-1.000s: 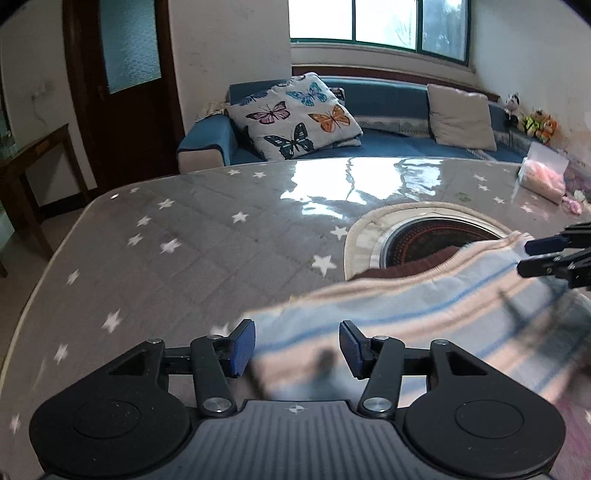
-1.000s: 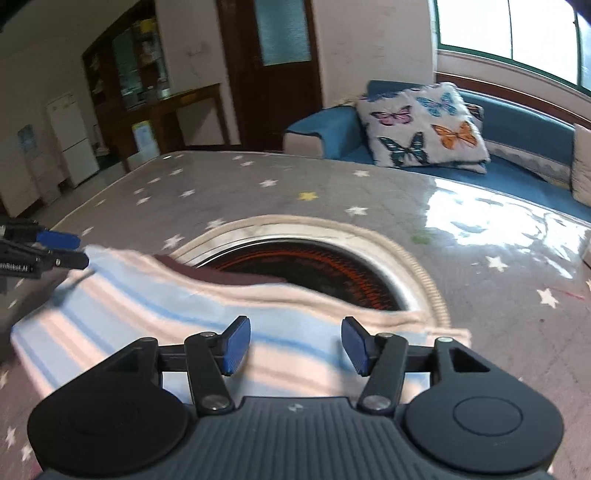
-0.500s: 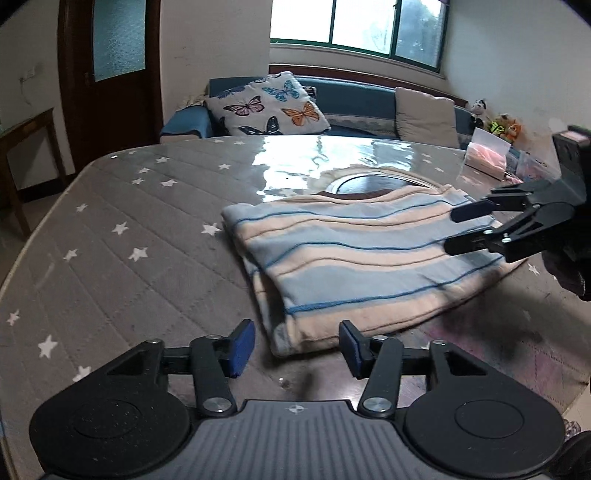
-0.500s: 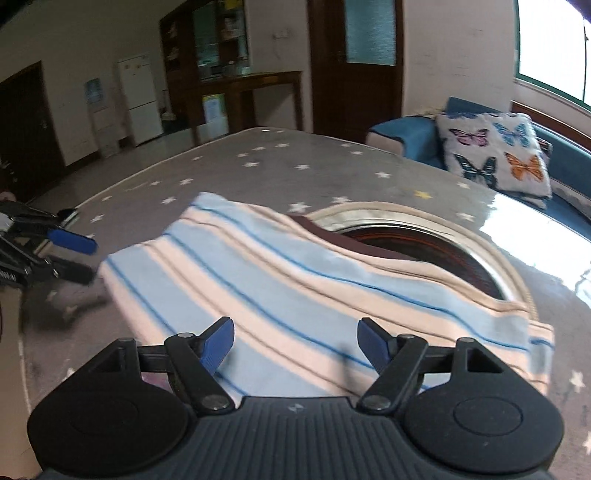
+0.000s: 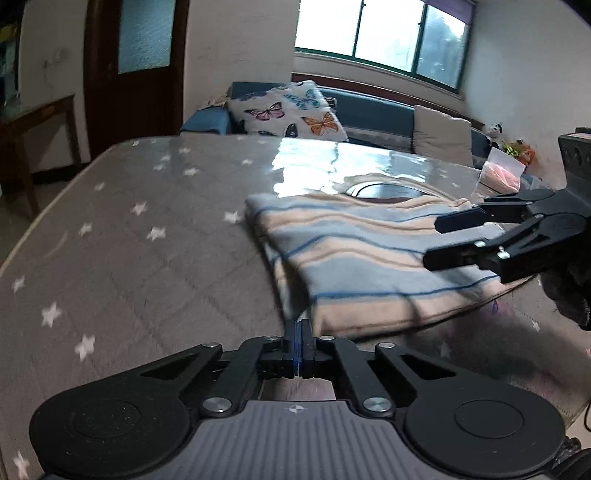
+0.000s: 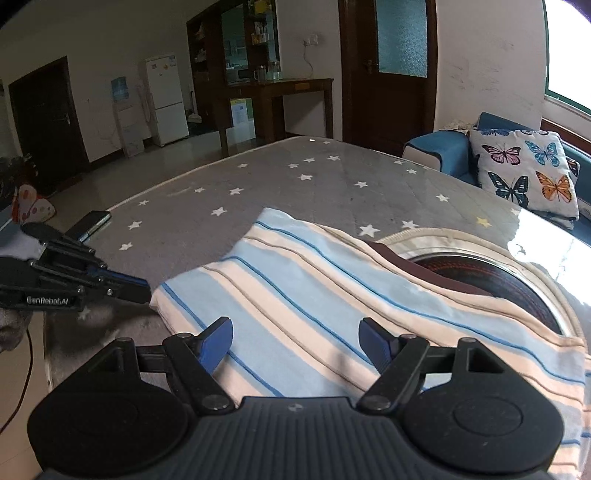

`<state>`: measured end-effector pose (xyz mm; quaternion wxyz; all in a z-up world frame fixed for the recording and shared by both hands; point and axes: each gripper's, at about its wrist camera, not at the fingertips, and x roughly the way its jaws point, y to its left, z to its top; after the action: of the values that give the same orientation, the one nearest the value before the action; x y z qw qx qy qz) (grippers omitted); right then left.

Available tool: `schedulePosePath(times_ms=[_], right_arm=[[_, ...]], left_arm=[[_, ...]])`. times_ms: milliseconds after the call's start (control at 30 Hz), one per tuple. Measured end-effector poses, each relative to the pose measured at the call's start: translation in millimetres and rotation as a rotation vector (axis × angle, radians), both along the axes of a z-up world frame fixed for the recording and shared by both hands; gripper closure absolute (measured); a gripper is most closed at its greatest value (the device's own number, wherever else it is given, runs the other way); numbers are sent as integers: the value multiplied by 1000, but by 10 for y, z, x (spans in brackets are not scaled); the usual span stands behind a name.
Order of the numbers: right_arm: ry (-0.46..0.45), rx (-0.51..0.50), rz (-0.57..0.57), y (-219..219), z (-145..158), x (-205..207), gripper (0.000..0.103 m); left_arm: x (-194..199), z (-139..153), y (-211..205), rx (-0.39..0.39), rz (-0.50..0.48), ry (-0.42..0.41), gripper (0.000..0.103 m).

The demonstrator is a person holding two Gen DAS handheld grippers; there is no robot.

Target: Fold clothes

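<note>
Striped folded garment (image 5: 369, 258) between left gripper (image 5: 300, 332) (jaws closed, empty) and wide-jawed right gripper (image 6: 295, 338)

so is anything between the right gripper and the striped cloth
Nothing visible. The right gripper hangs open directly over the striped cloth, with only air under its fingers. The left gripper is shut at the cloth's near corner, off to the side.

Daylight from a wide window (image 5: 384, 35) falls on a blue sofa (image 5: 373, 110), dark wooden door (image 6: 388, 70) and white fridge (image 6: 166, 99).
</note>
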<state>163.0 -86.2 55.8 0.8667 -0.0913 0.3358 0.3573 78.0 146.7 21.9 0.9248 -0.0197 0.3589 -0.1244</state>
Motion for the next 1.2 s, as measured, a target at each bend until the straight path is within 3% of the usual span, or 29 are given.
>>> schedulePosePath(times_ms=[133, 267, 433, 533, 733, 867, 1033, 1200], right_arm=[[-17, -9, -31, 206, -96, 71, 26], [0, 23, -45, 377, -166, 149, 26], [-2, -49, 20, 670, -376, 71, 27], [-66, -85, 60, 735, -389, -58, 27], [-71, -68, 75, 503, -239, -159, 27], [-67, -80, 49, 334, -207, -178, 26], [-35, -61, -54, -101, -174, -110, 26], [4, -18, -215, -743, -170, -91, 24]], left_arm=[[-38, -27, 52, -12, 26, 20, 103], [-46, 124, 148, -22, 46, -12, 102], [72, 372, 126, -47, 43, -74, 100], [232, 449, -8, -58, 12, -88, 100], [616, 390, -323, -89, -65, -65, 100], [853, 181, -403, -80, -55, -1, 100], [931, -39, -370, -5, -7, 53, 99], [880, 35, -320, -15, 12, 36, 99]])
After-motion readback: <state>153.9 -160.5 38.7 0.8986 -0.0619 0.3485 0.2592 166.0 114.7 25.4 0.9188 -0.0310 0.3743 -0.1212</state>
